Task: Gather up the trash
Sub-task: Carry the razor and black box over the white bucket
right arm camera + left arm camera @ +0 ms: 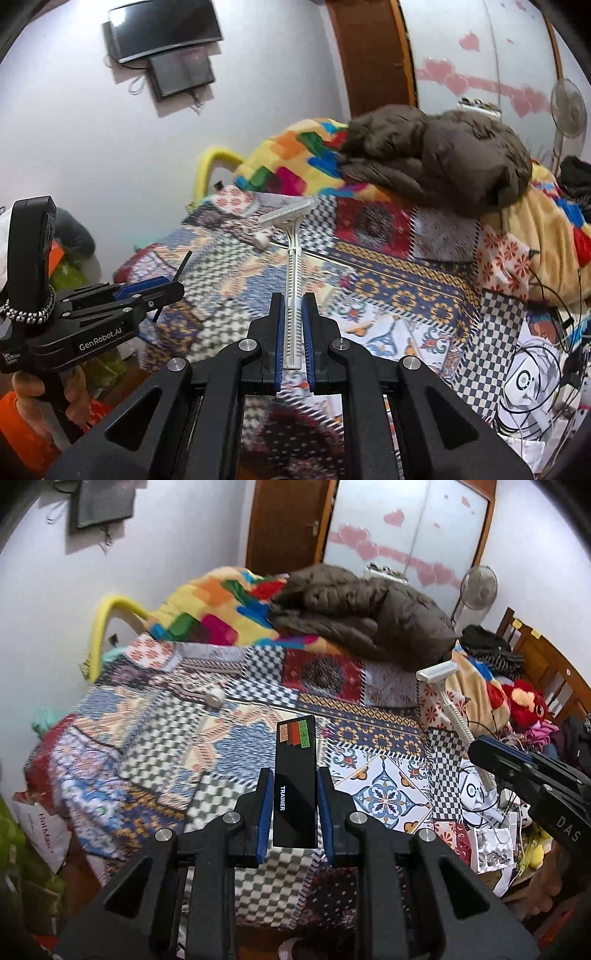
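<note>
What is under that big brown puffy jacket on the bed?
The brown puffy jacket lies on a bright multicoloured block-pattern blanket and the patchwork bedspread. Whatever else sits beneath the jacket is covered and cannot be seen.

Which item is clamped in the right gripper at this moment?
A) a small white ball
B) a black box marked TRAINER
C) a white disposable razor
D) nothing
C: the right gripper has its blue pads closed on the handle of the white disposable razor.
</note>
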A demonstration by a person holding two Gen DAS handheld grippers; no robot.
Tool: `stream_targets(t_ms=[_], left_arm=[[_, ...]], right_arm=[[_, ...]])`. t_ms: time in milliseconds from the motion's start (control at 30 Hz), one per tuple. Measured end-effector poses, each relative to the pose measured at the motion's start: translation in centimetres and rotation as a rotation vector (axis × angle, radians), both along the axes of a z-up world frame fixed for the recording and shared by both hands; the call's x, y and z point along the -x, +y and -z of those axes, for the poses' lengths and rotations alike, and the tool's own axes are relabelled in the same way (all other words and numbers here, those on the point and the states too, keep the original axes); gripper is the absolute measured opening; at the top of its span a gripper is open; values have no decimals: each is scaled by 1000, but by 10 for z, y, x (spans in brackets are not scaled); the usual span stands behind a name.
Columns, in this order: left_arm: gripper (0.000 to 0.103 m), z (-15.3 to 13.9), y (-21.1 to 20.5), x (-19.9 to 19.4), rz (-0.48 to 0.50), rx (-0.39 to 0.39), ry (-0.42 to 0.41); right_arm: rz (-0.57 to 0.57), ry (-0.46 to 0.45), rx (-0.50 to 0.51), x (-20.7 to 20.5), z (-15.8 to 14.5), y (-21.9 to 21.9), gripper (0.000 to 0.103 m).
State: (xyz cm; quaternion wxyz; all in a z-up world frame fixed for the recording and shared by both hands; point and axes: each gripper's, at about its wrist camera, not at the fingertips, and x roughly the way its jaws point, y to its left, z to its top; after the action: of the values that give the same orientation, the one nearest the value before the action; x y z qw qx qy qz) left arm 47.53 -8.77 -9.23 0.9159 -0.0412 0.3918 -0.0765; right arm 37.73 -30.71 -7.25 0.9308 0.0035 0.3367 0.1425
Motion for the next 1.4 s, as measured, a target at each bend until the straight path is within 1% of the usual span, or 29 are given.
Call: stream_targets(t_ms=[200, 367, 533, 733, 967, 1133, 1267, 1300, 1367, 1400], left_arm=[[22, -25, 38, 48, -64, 2, -42], [22, -39, 75, 91, -124, 7, -74], [22, -41, 114, 132, -184, 8, -83], [22, -34, 159, 172, -253, -1, -76], [22, -11, 213, 208, -341, 10, -32], [22, 16, 245, 221, -393, 11, 21], [22, 49, 267, 227, -423, 31, 85], [22, 63, 272, 228, -426, 49, 113], [22, 83, 278, 229, -434, 61, 152], [22, 98, 281, 230, -443, 68, 179]], right_arm=[[-79, -41, 13, 34, -21, 46, 9], [-151, -54, 16, 57, -26, 84, 9], [-212, -57, 14, 76, -24, 122, 9], [-281, -32, 17, 92, -10, 167, 9], [-358, 23, 29, 108, 14, 221, 9], [-406, 93, 39, 111, 41, 255, 9], [-431, 155, 70, 110, 67, 281, 9], [-432, 169, 87, 109, 75, 287, 9], [-440, 205, 110, 109, 92, 299, 9], [-444, 228, 125, 108, 104, 305, 9]])
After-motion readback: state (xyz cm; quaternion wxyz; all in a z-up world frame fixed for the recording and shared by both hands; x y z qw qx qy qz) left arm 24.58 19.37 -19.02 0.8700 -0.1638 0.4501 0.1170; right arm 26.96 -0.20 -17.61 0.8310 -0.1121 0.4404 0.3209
